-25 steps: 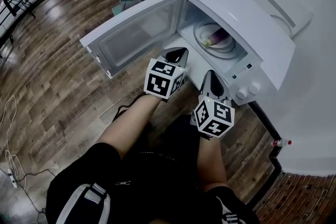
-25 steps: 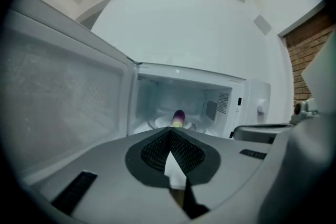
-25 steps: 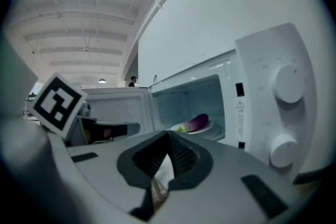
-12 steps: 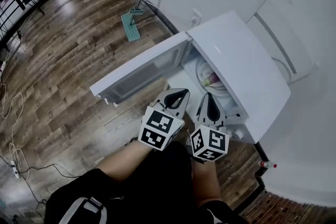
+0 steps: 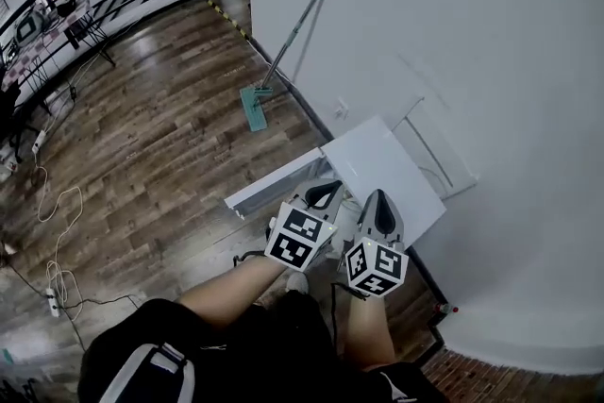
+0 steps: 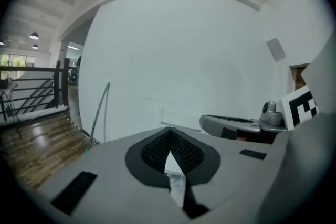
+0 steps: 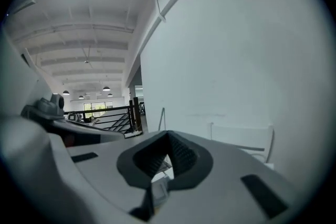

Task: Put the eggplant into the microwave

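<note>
Both claws hang side by side above the microwave, which sits low against the wall. The left claw has its jaws together with nothing between them. The right claw is closed the same way, also empty. Both gripper views look out level at the white wall, so neither shows the oven.

The eggplant cannot be seen in any view. From the head view only the microwave's top shows, and it covers the cavity. With both claws empty, the eggplant is probably already inside, but that is a judgement and not something seen.

The main risk is the door. It stands open and juts out to the left over the floor, just under the left claw. A claw coming down without a look could strike its top edge, jolt the oven or strain the hinge. The person's legs are close to it too, so a step to the left could catch it.

If the door is to be shut, closed jaws can only push it. A push near the hinge would do little, and a hard shove at the free edge could slam it and shift whatever lies inside.

A dark cable lies on the floor near the person's feet and could snag a foot. The mop leans on the wall well apart and poses no trouble
</note>
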Demonstrator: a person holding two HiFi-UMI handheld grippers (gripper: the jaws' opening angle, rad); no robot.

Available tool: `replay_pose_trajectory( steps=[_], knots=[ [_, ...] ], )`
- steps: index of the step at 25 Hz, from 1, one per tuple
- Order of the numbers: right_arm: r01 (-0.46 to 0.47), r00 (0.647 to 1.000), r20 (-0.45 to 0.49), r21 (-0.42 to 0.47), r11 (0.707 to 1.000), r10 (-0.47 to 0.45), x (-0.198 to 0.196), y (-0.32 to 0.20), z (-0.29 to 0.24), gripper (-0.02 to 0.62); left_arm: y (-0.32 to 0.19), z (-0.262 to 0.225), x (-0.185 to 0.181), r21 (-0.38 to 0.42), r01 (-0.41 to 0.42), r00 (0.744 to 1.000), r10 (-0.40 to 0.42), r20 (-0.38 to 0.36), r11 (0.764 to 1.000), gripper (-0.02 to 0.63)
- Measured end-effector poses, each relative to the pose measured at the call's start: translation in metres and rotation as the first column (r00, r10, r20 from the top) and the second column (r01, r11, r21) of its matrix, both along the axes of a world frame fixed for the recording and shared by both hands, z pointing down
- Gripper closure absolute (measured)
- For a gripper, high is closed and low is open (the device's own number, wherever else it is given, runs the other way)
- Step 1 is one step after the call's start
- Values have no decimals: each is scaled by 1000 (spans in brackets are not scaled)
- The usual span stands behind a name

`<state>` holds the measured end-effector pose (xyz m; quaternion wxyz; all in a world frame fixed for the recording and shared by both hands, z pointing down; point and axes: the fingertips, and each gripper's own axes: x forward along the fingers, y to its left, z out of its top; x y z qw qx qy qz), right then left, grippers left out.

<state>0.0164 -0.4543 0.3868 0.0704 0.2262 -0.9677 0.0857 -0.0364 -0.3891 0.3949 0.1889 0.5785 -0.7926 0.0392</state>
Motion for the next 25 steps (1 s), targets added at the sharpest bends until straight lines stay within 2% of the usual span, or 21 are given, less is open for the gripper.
replay_pose_trajectory(
  steps=[5,13,17,19,21,25],
  knots=[
    [-12,1000,29,33,999,11,19,15,-74,589,16,-82,5,57,28,999,-31,40,998,609],
    [-28,997,70,73,997,23,51,38,-114,589,42,-119,35,105,19,997,-27,73,994,609],
    [-43,996,83,97,994,35,65,42,-124,589,49,-134,42,97,22,977,-41,208,995,609],
    [-56,995,84,99,993,48,72,42,-125,589,49,-134,51,93,6,972,-28,234,996,609],
    [-66,995,87,103,992,58,80,47,-127,589,52,-134,62,93,-10,971,-12,240,996,607],
    [-76,993,95,108,991,66,92,60,-134,589,61,-135,76,107,-37,981,15,192,994,609]
  ],
)
